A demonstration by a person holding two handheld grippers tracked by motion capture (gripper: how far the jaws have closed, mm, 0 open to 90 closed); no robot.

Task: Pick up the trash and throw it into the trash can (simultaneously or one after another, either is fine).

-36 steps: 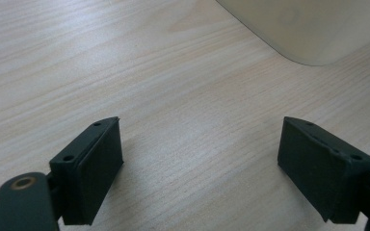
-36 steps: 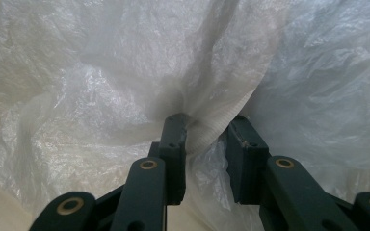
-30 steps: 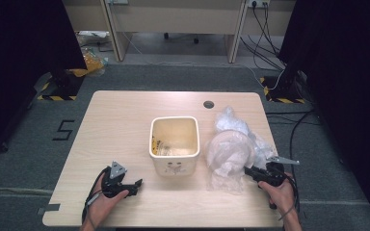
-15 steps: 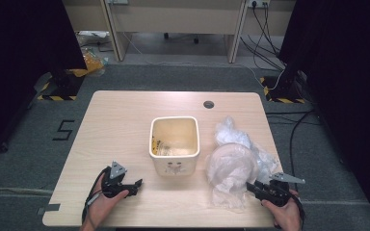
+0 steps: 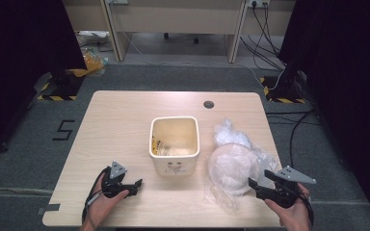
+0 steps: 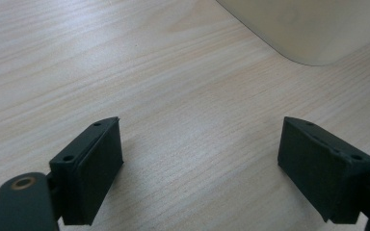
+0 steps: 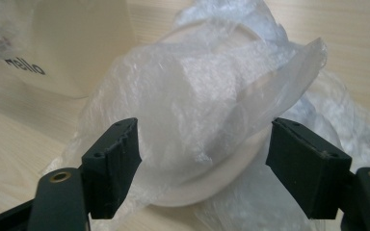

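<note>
— On the table's right side, we see the crumpled clear plastic bag [image 5: 233, 166] over a white round lid, beside the cream square bin [image 5: 174, 143].
— Right gripper [image 7: 204, 168]: jaws just opened, spread, bag loose between. Left gripper [image 6: 200, 166]: jaws apart over bare wooden table [image 5: 120, 120].

Black hand-held gripper [image 5: 136, 184] pair, grey three-cornered top plates, screw-holed block jaws, trailing cables.

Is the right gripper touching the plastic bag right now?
Apart. In the right gripper view, the right gripper has wide-open jaws, with the plastic bag beyond them, clear of both pads.
</note>
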